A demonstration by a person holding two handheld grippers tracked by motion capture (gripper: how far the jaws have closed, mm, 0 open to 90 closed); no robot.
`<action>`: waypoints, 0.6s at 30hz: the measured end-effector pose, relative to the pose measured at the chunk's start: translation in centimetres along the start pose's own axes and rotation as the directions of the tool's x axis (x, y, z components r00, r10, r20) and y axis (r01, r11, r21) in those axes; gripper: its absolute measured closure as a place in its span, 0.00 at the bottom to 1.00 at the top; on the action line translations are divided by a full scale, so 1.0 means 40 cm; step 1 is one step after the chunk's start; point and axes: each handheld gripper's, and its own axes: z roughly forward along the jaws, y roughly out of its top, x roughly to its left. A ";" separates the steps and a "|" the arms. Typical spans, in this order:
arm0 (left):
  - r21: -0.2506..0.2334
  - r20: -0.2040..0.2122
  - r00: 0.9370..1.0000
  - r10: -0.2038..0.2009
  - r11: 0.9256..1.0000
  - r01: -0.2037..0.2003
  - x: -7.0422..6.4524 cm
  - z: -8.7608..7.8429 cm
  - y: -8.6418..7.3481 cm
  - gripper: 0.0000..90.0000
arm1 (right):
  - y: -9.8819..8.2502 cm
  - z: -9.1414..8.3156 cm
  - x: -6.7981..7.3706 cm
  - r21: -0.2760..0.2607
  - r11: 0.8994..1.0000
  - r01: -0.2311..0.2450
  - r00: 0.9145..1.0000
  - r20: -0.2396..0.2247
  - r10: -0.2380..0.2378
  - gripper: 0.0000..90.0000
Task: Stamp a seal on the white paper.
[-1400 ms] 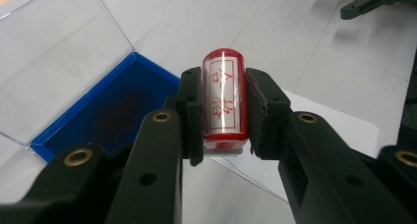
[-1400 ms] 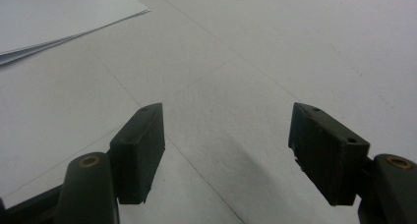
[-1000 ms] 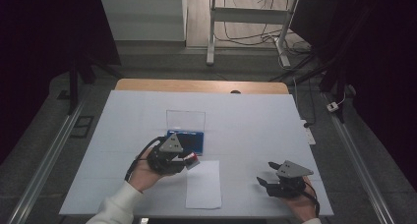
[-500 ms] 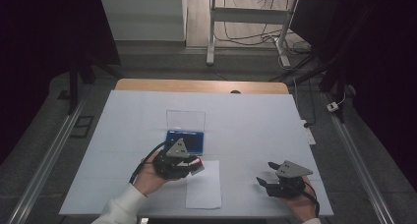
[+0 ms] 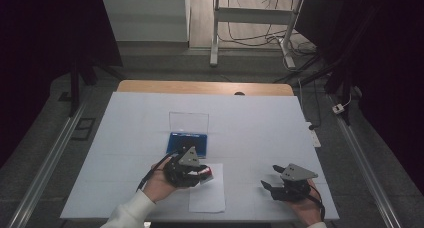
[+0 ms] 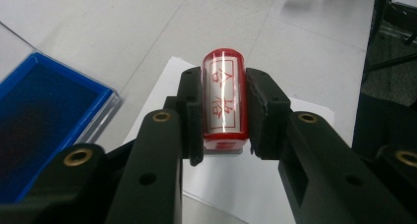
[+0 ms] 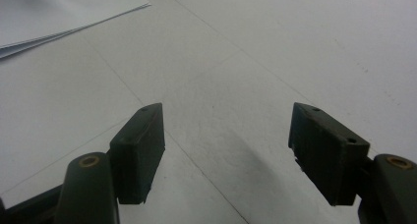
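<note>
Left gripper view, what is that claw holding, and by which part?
The left claw grips a red stamp by its two long sides. The right claw holds nothing.

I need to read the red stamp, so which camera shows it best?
The left gripper view: the red stamp sits close up between the fingers, lettering legible. The high view shows it as a small red speck.
</note>
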 end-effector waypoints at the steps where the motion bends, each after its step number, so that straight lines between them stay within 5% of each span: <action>1: 0.003 0.001 1.000 0.001 1.000 -0.001 -0.001 0.002 0.000 0.77 | 0.000 0.000 0.000 0.001 1.000 -0.001 1.000 0.000 0.001 0.33; 18: 0.049 -0.007 1.000 0.013 0.999 -0.013 -0.013 0.040 -0.007 0.77 | -0.002 0.002 0.001 0.010 1.000 -0.002 1.000 0.003 0.002 0.33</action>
